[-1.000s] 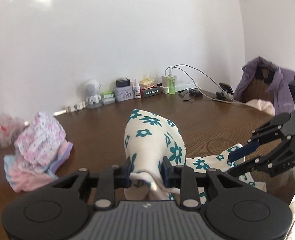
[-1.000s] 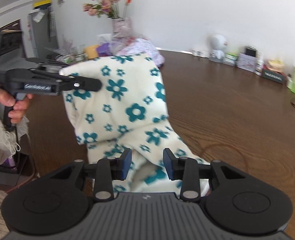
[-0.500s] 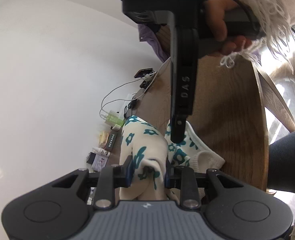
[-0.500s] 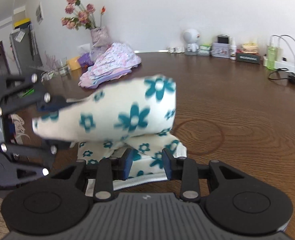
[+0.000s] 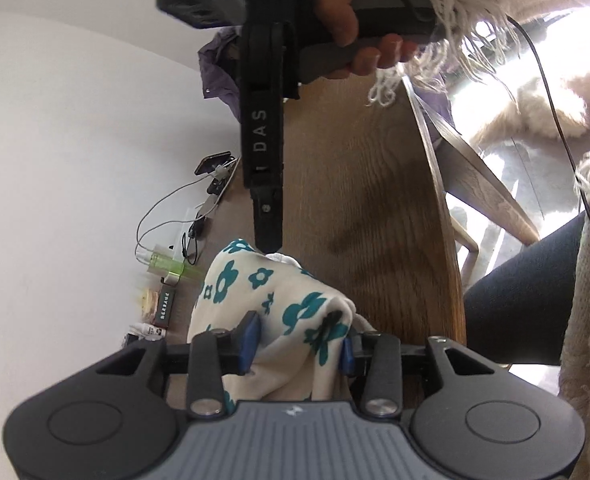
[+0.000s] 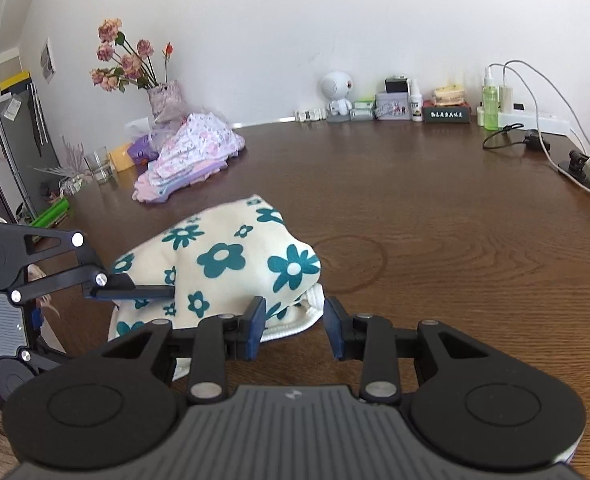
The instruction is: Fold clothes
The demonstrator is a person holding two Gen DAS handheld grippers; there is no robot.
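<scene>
A cream cloth with teal flowers (image 6: 223,264) lies bunched and folded over itself on the brown table (image 6: 455,240). In the left wrist view my left gripper (image 5: 299,344) is rolled onto its side. Its jaws are opening, and the cloth (image 5: 279,296) sits loosely between the blue pads. One of its fingers (image 6: 143,292) shows against the cloth's left side in the right wrist view. My right gripper (image 6: 295,330) stands open at the cloth's near right corner. The white hem reaches into its gap, unpinched. From the left it shows as a black arm (image 5: 267,160), its tip at the cloth's far edge.
A pile of pink and purple clothes (image 6: 191,160) lies at the back left beside a vase of flowers (image 6: 163,96) and a glass (image 6: 99,164). Small items (image 6: 395,100), a power strip and cables (image 6: 535,120) line the wall. The table edge (image 5: 447,240) and a chair (image 5: 487,184) are near the person's leg.
The left gripper rolled onto its side and brought the hanging cloth down onto the table, folded over its lower part. Its jaws then widened. The right gripper drew back toward the cloth's corner.
</scene>
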